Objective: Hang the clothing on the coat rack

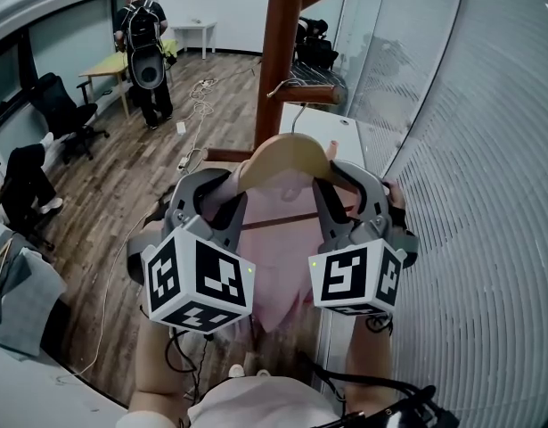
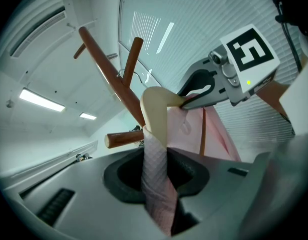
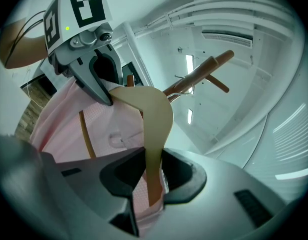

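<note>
A pale wooden hanger (image 1: 287, 154) carries a pink garment (image 1: 278, 257) that drapes down between my two grippers. My left gripper (image 1: 222, 194) is shut on the hanger's left shoulder and the cloth over it (image 2: 155, 184). My right gripper (image 1: 345, 190) is shut on the right shoulder (image 3: 152, 149). The brown wooden coat rack (image 1: 281, 52) stands just beyond, with a peg (image 1: 309, 94) jutting right, a little above the hanger's thin metal hook (image 1: 298, 114). From the left gripper view the rack's pegs (image 2: 124, 139) rise behind the hanger (image 2: 156, 106).
A ribbed glass wall (image 1: 470, 150) runs along the right. A white table (image 1: 345, 136) sits at the rack's foot. Cables (image 1: 198, 105) trail over the wood floor. A person with a backpack (image 1: 142, 38) stands far left, near office chairs (image 1: 64, 105).
</note>
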